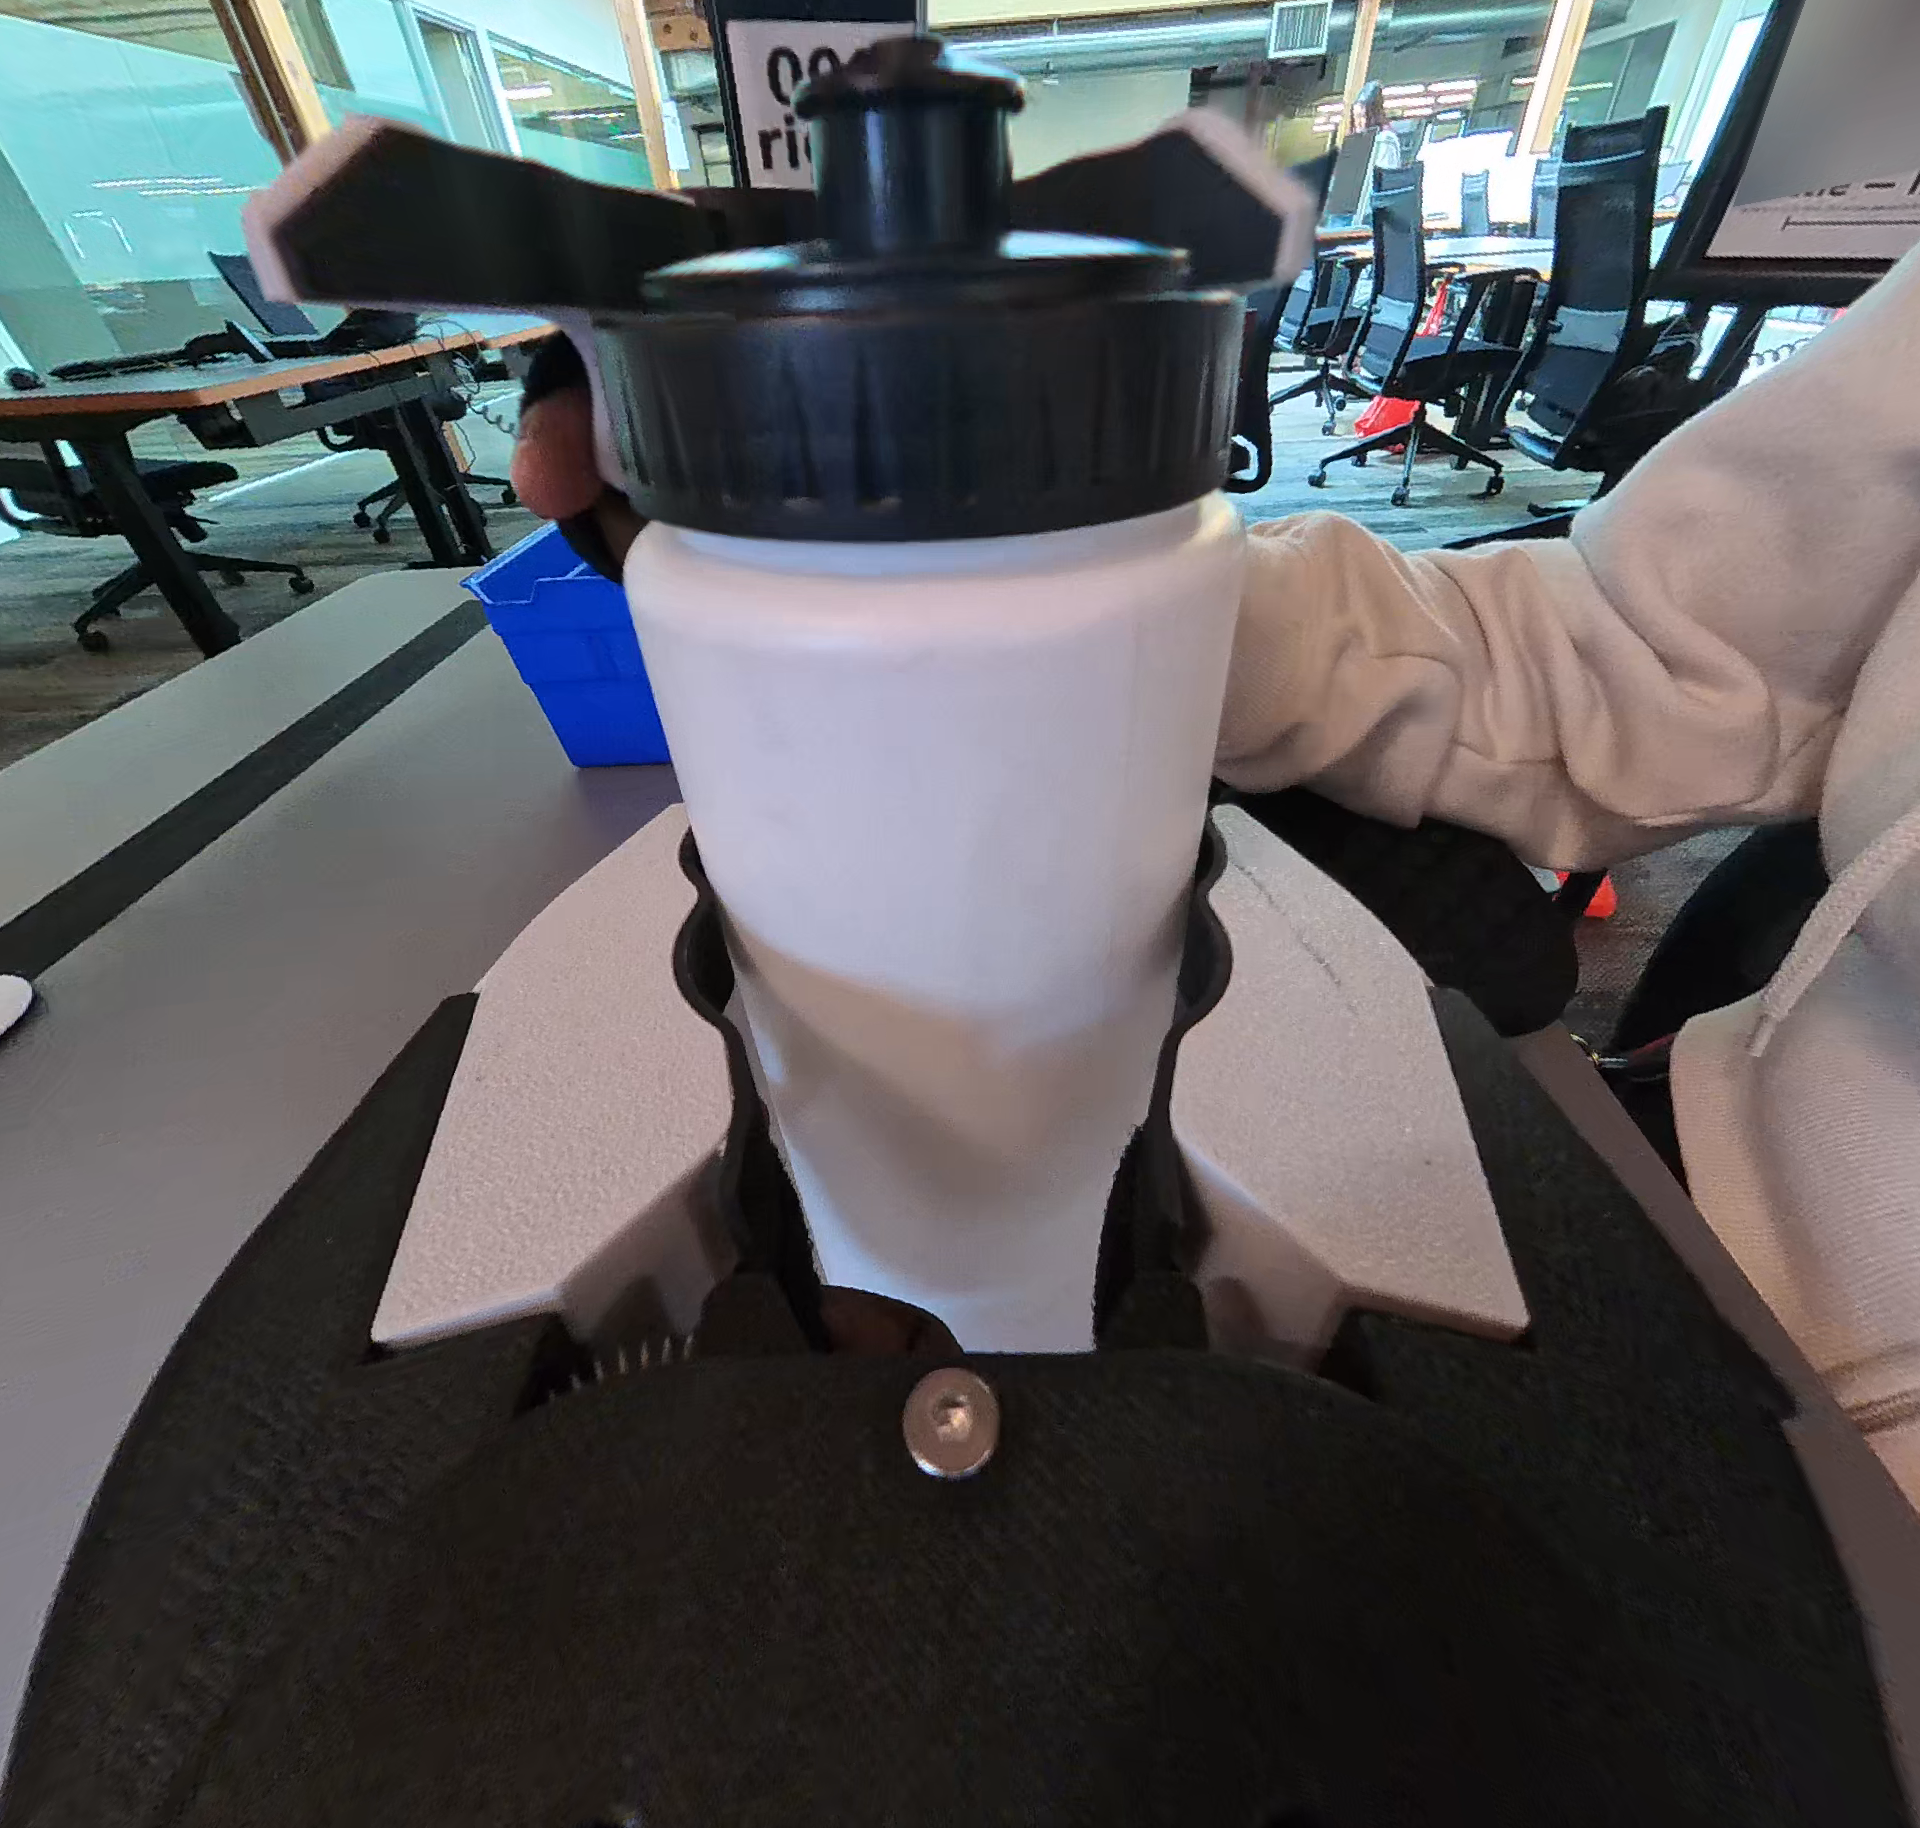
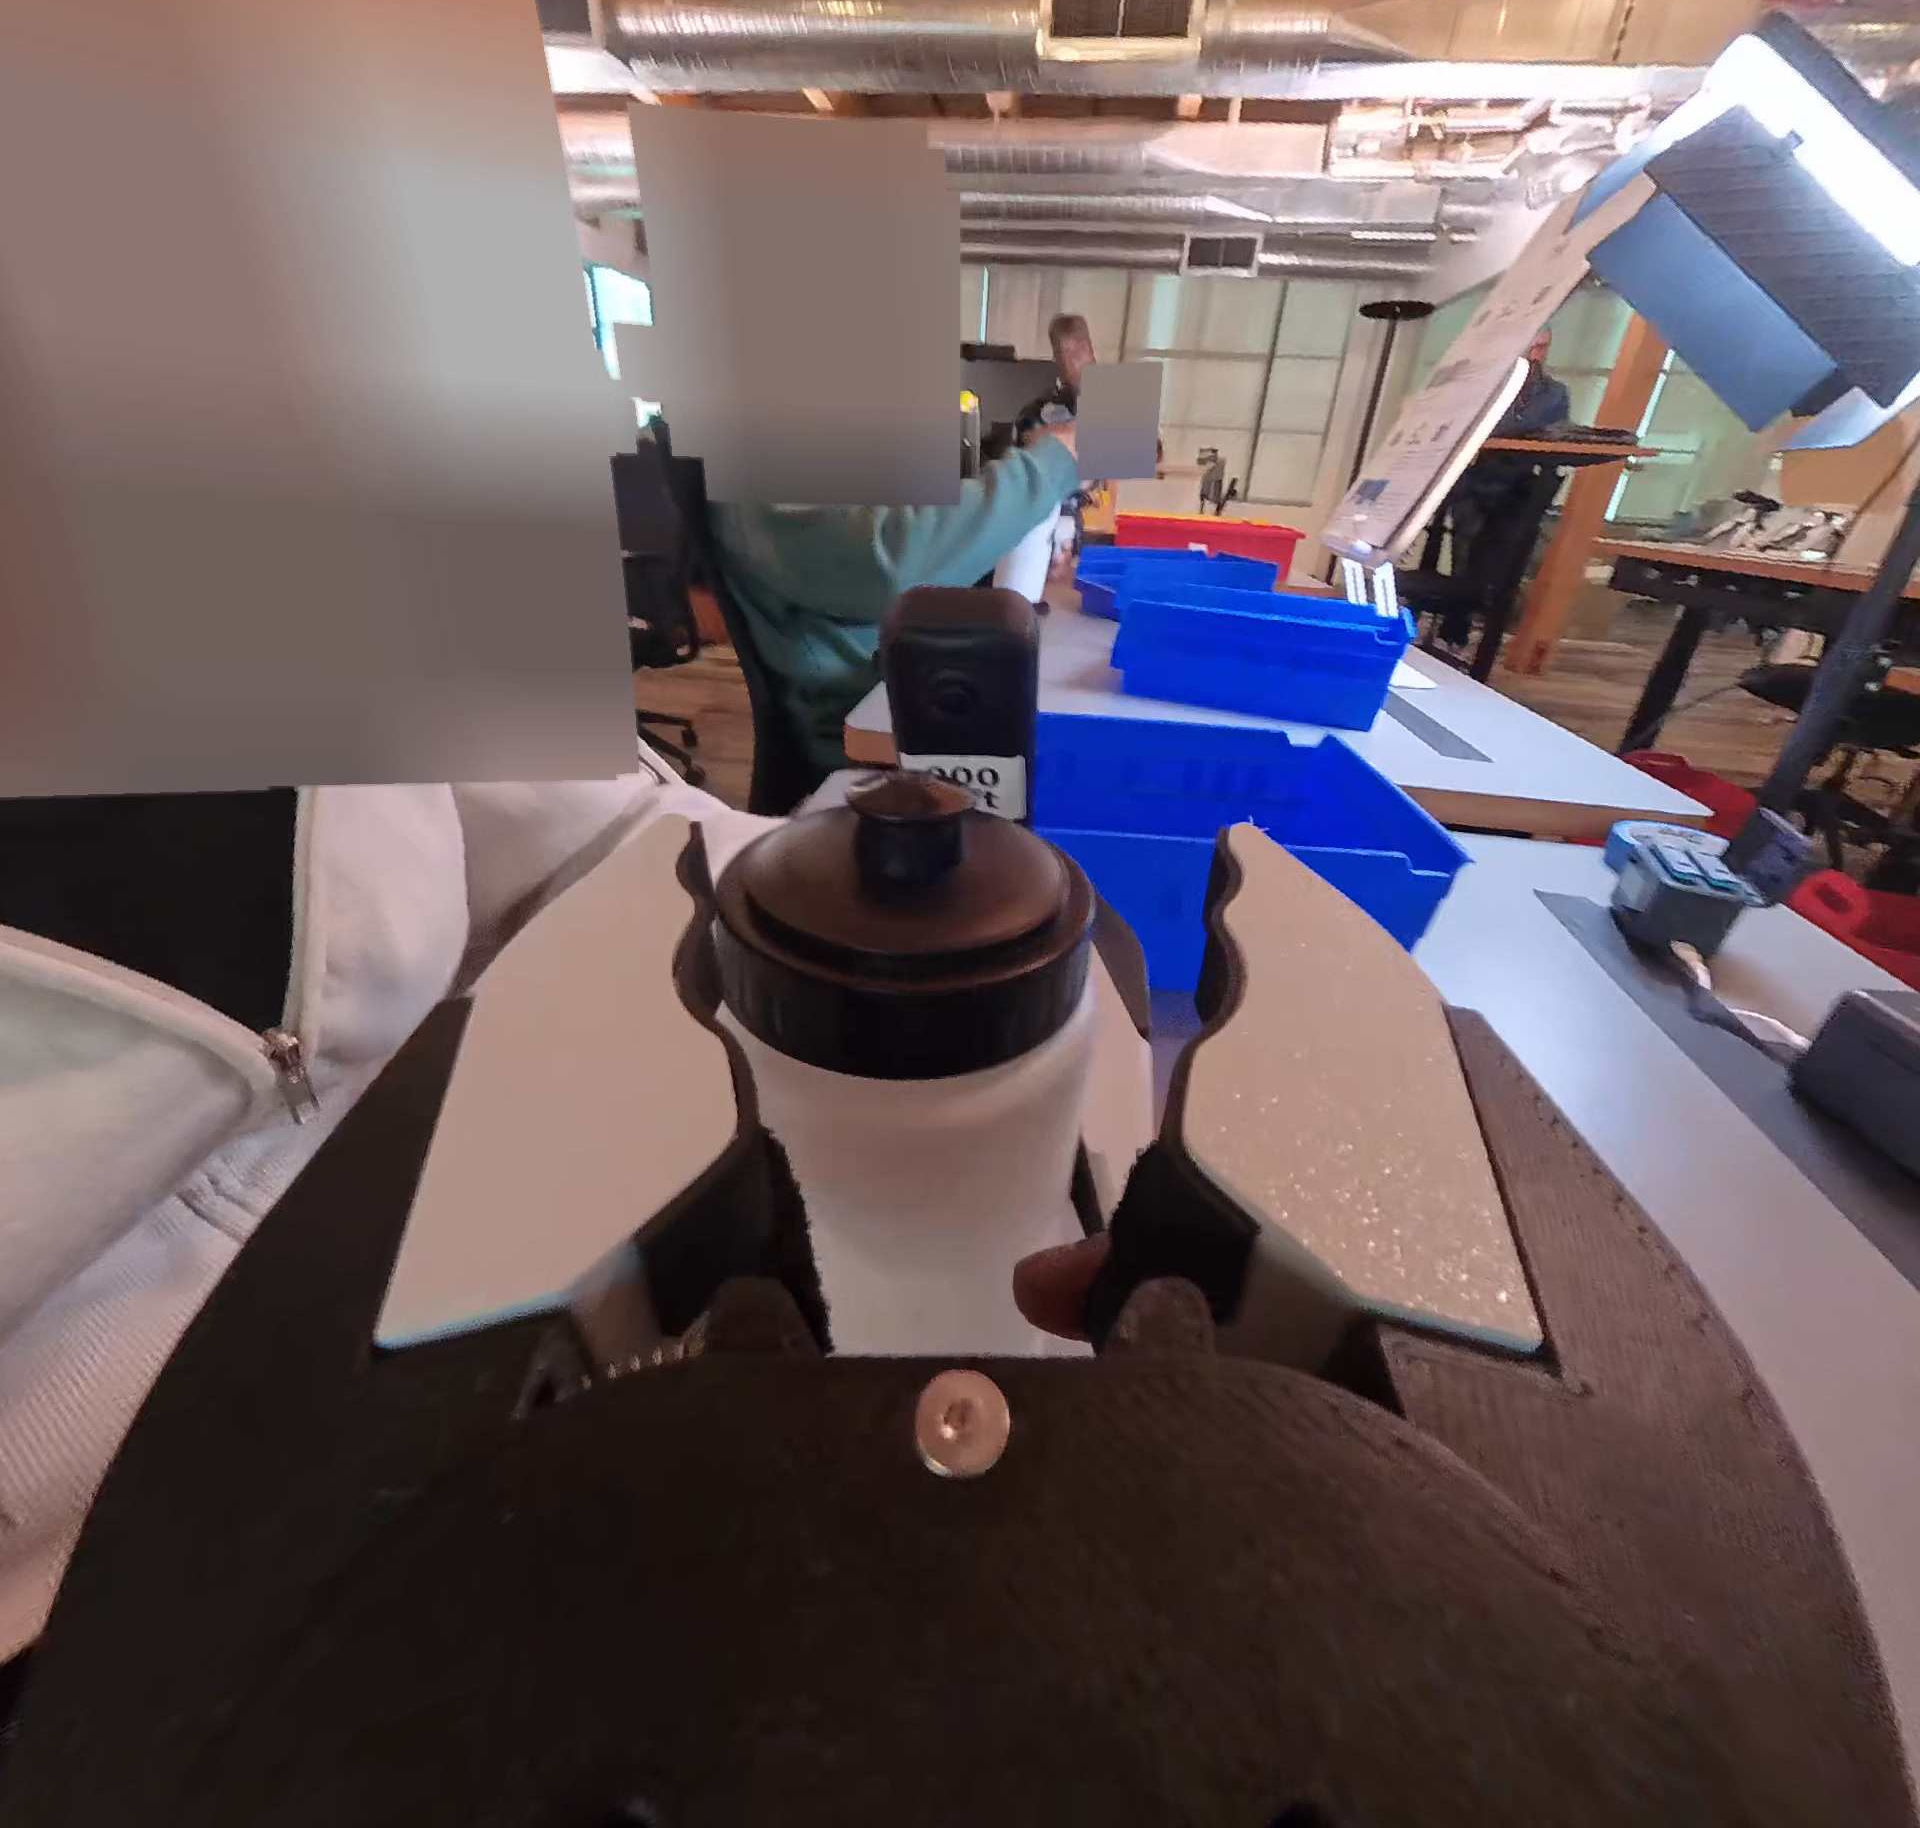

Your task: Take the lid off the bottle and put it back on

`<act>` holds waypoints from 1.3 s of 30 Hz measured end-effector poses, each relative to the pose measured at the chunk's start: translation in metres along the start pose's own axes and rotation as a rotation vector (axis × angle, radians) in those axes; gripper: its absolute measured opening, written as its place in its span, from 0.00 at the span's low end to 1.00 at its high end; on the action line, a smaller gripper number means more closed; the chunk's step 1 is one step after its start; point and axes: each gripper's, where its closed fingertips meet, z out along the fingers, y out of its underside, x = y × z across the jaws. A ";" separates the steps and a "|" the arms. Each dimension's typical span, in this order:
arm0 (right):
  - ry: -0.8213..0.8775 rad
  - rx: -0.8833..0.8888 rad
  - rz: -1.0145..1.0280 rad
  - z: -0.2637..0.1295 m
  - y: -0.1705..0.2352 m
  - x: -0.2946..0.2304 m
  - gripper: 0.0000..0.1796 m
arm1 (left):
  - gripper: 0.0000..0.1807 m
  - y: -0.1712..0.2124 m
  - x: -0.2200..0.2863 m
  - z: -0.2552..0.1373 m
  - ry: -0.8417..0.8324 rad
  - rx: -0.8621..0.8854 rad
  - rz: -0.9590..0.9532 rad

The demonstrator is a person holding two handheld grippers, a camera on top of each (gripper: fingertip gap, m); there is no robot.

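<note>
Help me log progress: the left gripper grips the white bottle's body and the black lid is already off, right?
One part is wrong. The left gripper does grip the white bottle by its body, but the black lid sits on it, as the left wrist view shows.

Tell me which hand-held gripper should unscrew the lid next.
Right. The right hand-held gripper is open with its fingers flanking the black lid, while the left hand-held gripper clamps the white bottle body.

The bottle (image 1: 935, 791) is plain white with a black, vertically ribbed lid (image 1: 920, 396). The gripper fingers (image 2: 582, 1103) are pale grey, faintly speckled, edged black. The bin (image 2: 1226, 822) is blue, the sleeve (image 1: 1507, 677) cream, the tabletop (image 1: 208, 895) apparently grey with a dark stripe.
</note>
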 end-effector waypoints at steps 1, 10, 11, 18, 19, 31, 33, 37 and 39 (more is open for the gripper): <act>0.018 -0.019 -0.015 -0.003 0.001 0.002 0.51 | 0.48 0.000 0.000 0.000 -0.001 -0.001 0.001; 0.045 0.023 -0.021 -0.025 -0.005 0.011 0.42 | 0.48 0.000 -0.003 -0.001 -0.003 0.007 -0.017; 0.021 0.025 -0.011 -0.022 -0.005 0.007 0.44 | 0.48 0.000 -0.002 0.000 -0.003 0.006 -0.013; -0.005 -0.100 -0.037 -0.010 0.015 0.000 0.46 | 0.48 0.000 -0.003 0.000 -0.005 0.000 -0.013; -0.002 -0.094 -0.022 -0.014 0.014 0.003 0.47 | 0.48 0.000 -0.003 -0.001 -0.008 0.001 -0.019; 0.034 0.034 -0.006 -0.043 -0.001 0.015 0.35 | 0.48 0.000 -0.007 -0.002 -0.026 -0.003 -0.010; -0.025 0.031 0.038 -0.034 -0.003 0.005 0.45 | 0.48 0.000 -0.008 -0.002 -0.030 0.000 -0.017; -0.012 -0.124 0.000 -0.006 0.016 -0.002 0.53 | 0.48 0.000 -0.007 -0.002 -0.032 -0.001 -0.009; 0.006 -0.132 -0.010 0.002 0.017 -0.001 0.49 | 0.48 0.000 -0.005 -0.001 -0.029 -0.005 0.000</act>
